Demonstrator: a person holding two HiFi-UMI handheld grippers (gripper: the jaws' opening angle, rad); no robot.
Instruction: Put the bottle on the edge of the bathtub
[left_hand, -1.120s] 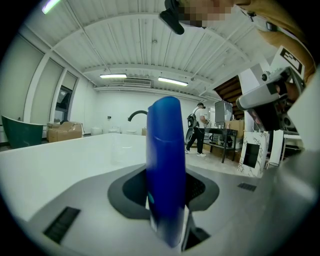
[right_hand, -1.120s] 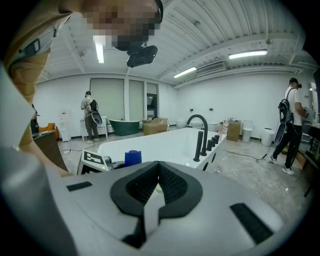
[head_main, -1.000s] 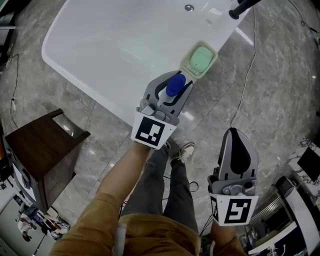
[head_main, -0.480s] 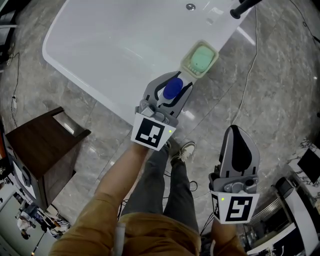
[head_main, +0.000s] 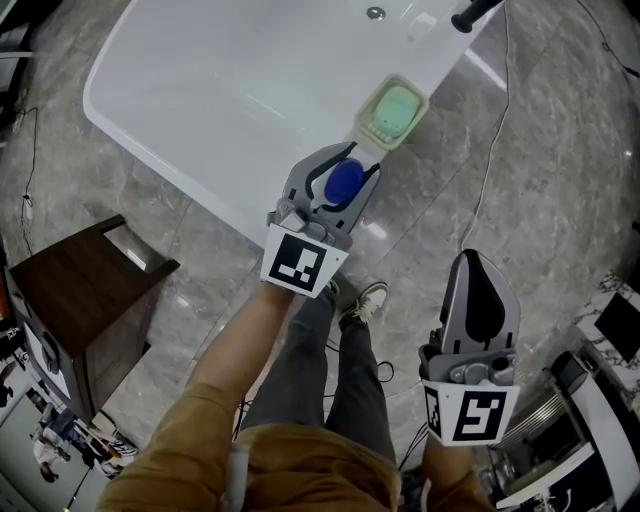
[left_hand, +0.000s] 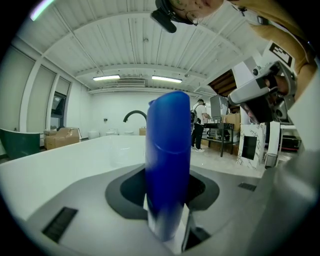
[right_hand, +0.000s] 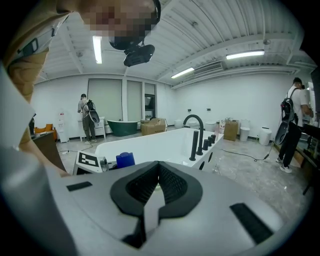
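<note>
Looking down, head view: a person's two arms reach out over a grey marble floor (head_main: 560, 200), a gripper in each hand.
Left gripper, head view: the left gripper (head_main: 338, 172) is clamped on a blue bottle (head_main: 344, 181), which stands upright so that only its round cap shows.
Bottle position, head view: it is over the near edge of the white bathtub (head_main: 230, 90), just beside a pale soap dish (head_main: 390, 110) holding a green bar. Whether its base touches the rim cannot be told.
Right gripper, head view: the right gripper (head_main: 472, 262) is well apart from the tub, above the floor, with its jaws together and nothing in them.
Surroundings, head view: a black faucet (head_main: 470, 15) sits at the tub's far end, a dark wooden side table (head_main: 85, 300) stands to the left, and a thin cable (head_main: 490, 180) trails across the floor.
Left gripper view: the bottle fills the centre, pinched between the two grey jaws. The white tub stretches away behind it, with the curved faucet beyond.
Right gripper view: the two black pads meet with nothing between them. Past them lies the tub. The bottle's blue top shows at the tub's near corner, beside the left gripper's marker cube (right_hand: 89, 160), and its base is hidden. A dark green tub (right_hand: 122, 126) stands at the back wall.
</note>
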